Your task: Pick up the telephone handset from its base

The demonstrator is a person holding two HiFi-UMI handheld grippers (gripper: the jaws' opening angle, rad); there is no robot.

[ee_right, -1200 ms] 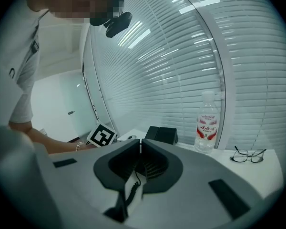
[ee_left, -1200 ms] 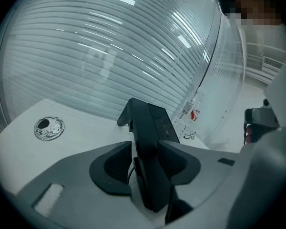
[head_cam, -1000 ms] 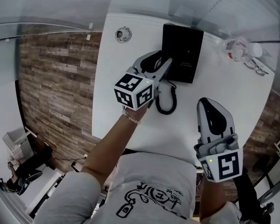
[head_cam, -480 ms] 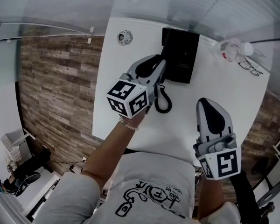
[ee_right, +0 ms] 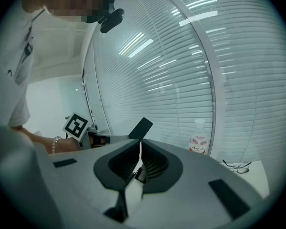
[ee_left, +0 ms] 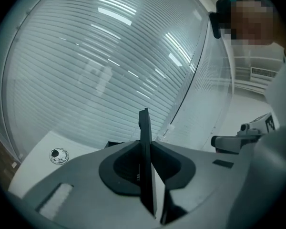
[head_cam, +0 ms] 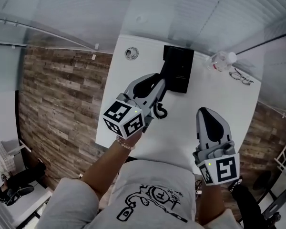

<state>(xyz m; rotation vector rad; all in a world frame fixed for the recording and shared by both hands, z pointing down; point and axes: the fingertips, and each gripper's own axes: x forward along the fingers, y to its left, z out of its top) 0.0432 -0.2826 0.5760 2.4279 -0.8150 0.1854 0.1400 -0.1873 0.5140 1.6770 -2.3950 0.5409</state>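
The black telephone base (head_cam: 178, 69) lies at the far middle of the white table (head_cam: 133, 123). My left gripper (head_cam: 161, 82) hangs above the table just left of the base. Its jaws are closing, with the black handset (ee_left: 144, 128) edge-on between them, and the pads press its sides. The coiled cord (head_cam: 158, 109) dangles under the gripper. From the right gripper view, the handset (ee_right: 141, 127) sticks up beyond the left gripper's marker cube (ee_right: 76, 124). My right gripper (head_cam: 205, 111) floats at the near right, shut and empty, apart from the phone.
A small round object (head_cam: 130, 53) sits at the table's far left corner. A clear bottle (head_cam: 219, 59) and a pair of glasses (head_cam: 240, 77) are at the far right. Window blinds run behind the table. Wood-pattern floor lies to its left.
My left gripper has risen and pulled back from the base with the handset, and the cord has come up off the table. The right gripper has risen a little too.
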